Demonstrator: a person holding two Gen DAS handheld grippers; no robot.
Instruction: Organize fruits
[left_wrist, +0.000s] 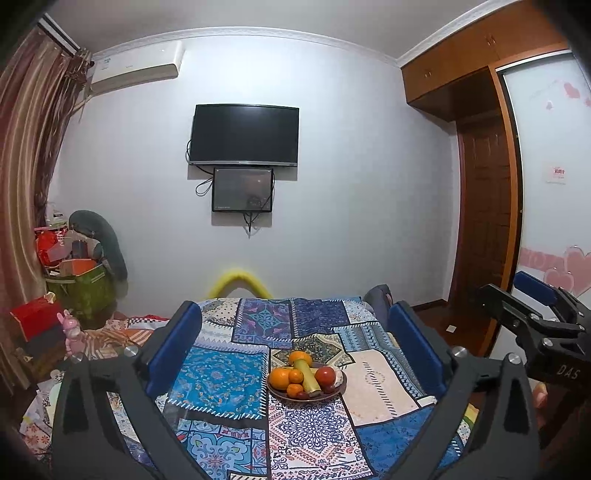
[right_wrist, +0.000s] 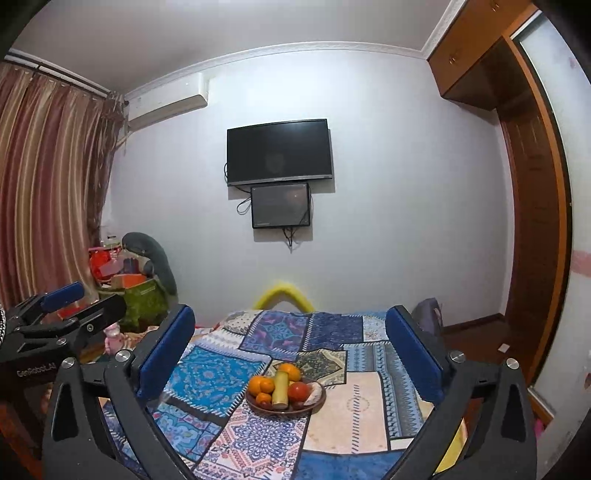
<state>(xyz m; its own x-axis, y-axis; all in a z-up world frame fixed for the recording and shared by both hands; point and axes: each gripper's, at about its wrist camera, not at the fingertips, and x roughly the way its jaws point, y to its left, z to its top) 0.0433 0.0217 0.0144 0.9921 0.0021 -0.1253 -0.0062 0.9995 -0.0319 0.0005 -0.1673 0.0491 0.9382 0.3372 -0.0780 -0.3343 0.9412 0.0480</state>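
Both jaws agape above fruit plate

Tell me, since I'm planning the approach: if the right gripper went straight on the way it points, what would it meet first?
Probably the patchwork tablecloth just beyond the fruit plate; the open right gripper aims slightly past the orange. Depth is unclear.

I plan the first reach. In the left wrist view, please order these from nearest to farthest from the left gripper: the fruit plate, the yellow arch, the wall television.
1. Fruit plate: on the patterned cloth, just ahead of the open left gripper.
2. Yellow arch: behind the table's far edge.
3. Wall television: high on the back wall.
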